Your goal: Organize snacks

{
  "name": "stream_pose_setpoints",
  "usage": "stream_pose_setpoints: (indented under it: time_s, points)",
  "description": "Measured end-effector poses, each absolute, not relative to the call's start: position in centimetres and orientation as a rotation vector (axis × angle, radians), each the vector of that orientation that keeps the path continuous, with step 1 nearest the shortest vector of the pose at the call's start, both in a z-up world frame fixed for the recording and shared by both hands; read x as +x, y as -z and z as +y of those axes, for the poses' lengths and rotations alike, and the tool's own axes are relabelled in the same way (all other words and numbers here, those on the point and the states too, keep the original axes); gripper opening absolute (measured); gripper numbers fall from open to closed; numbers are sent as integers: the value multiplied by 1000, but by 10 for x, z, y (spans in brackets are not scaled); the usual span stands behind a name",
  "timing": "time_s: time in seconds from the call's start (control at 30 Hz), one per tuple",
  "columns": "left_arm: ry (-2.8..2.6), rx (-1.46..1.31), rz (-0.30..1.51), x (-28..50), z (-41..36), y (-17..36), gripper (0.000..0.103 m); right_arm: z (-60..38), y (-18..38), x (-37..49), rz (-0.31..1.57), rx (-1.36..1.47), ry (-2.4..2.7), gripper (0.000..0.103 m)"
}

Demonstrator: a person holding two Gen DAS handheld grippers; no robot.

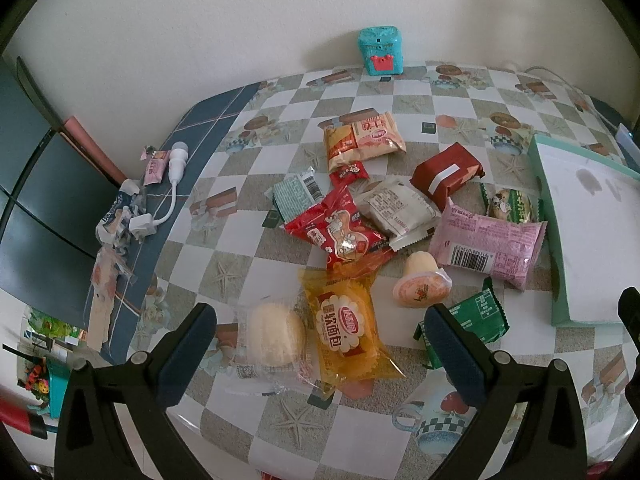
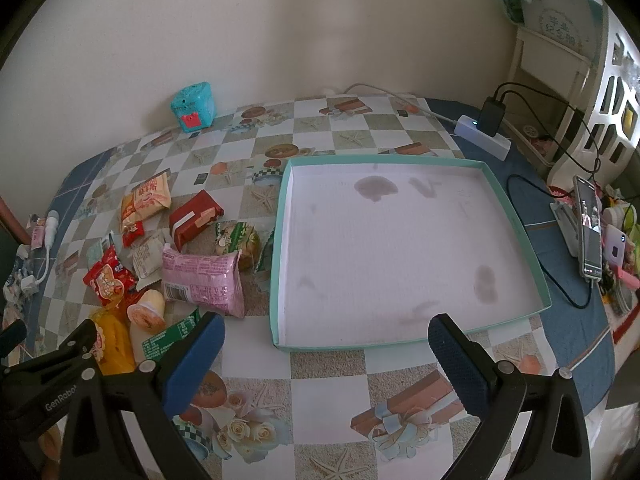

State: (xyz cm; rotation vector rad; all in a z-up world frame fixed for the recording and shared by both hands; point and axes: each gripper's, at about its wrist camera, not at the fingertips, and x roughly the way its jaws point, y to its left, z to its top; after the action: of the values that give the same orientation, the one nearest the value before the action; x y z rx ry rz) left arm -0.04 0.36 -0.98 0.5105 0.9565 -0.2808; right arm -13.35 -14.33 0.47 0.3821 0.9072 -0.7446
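A pile of wrapped snacks lies on the checkered table. In the left wrist view my left gripper (image 1: 320,344) is open, its jaws either side of a yellow bread packet (image 1: 344,328) and a clear-wrapped bun (image 1: 276,336), above them. Further back lie a red peanut bag (image 1: 340,232), a pink packet (image 1: 488,244), a jelly cup (image 1: 424,284) and a green packet (image 1: 480,320). In the right wrist view my right gripper (image 2: 326,344) is open and empty over the near rim of a shallow teal-edged tray (image 2: 500,184). The tray holds nothing. The pink packet (image 2: 204,280) lies left of it.
A teal toy box (image 2: 194,106) stands at the back by the wall. A power strip (image 2: 484,136), cables and a phone (image 2: 588,232) sit right of the tray. A white charger cable (image 1: 172,184) and torn wrappers (image 1: 120,216) lie at the table's left edge.
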Motion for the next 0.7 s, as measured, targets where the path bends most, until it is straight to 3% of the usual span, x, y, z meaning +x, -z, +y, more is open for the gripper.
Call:
stream_pose_setpoints:
  time_s: [0.7]
  points:
    - [282,511,960,0,4,10,103,-142,-3,-133,913,380,744,103]
